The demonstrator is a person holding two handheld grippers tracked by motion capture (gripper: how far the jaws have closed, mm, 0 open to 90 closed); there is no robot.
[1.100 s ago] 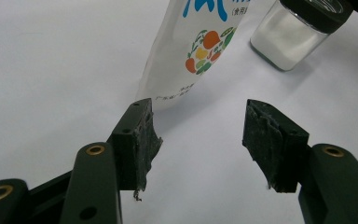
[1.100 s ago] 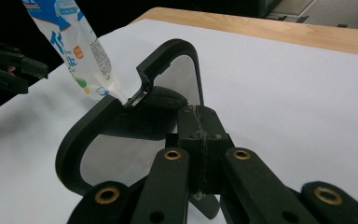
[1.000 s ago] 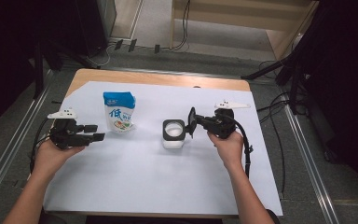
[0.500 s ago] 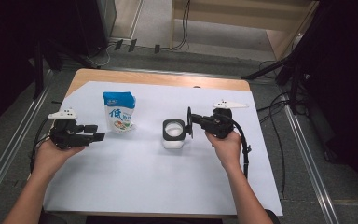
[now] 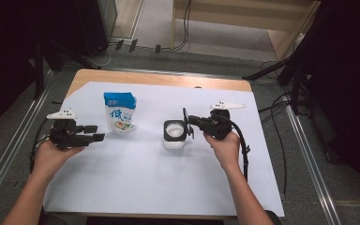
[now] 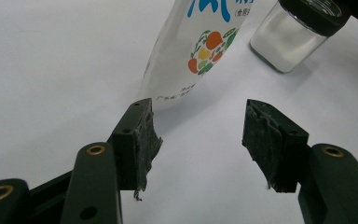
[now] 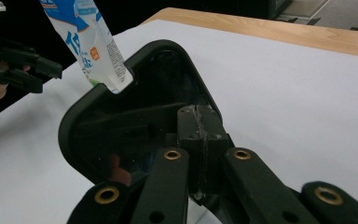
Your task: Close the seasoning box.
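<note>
Jar (image 5: pixel 174 133) sits mid-sheet from above, pouch (image 5: pixel 119 112) left of it; my right gripper (image 5: pixel 188 125) has its jaws pinched on the flip lid (image 5: pixel 186 123). Left gripper view: left gripper (image 6: pixel 200 135) gaping, empty, near the pouch (image 6: pixel 200 46). Right gripper view: lid (image 7: pixel 135 116) clamped edge-on. I'd hinge it gently, jar steady.

The black lid (image 7: pixel 135 116) in the right claw (image 7: pixel 200 140) hides the jar, and the pouch (image 7: pixel 86 42) is cut off at the top edge.
</note>
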